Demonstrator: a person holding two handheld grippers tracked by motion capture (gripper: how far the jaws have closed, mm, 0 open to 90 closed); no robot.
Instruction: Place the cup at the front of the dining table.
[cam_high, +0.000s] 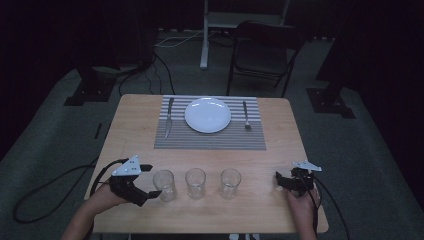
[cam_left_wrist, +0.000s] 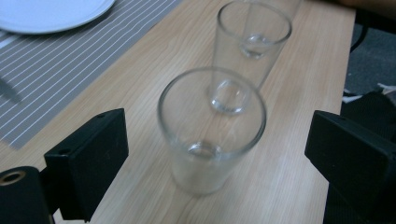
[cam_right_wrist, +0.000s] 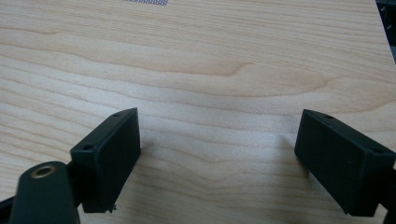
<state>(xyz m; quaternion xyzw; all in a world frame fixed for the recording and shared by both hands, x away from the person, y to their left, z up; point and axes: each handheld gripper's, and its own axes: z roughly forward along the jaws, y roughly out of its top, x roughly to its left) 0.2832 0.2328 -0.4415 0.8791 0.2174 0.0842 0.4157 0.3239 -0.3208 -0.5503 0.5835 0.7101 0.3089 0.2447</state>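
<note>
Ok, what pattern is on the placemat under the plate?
Grey with thin white stripes; the placemat shows best in the left gripper view.

Table (cam_high: 130, 130): placemat (cam_high: 210, 142) at far centre. On mat: plate (cam_high: 208, 114) mid, knife (cam_high: 169, 117) to its left, fork (cam_high: 246, 116) to its right. Near edge: 3 glasses in a row, left glass (cam_high: 164, 185), mid glass (cam_high: 195, 183), right glass (cam_high: 230, 183), apart from each other. Left gripper (cam_high: 152, 181) just left of left glass, jaws either side of it w/o touching (cam_left_wrist: 211, 130). Right gripper (cam_high: 278, 177) well right of right glass, over bare table. Chair (cam_high: 265, 50) behind table, on floor.
</note>
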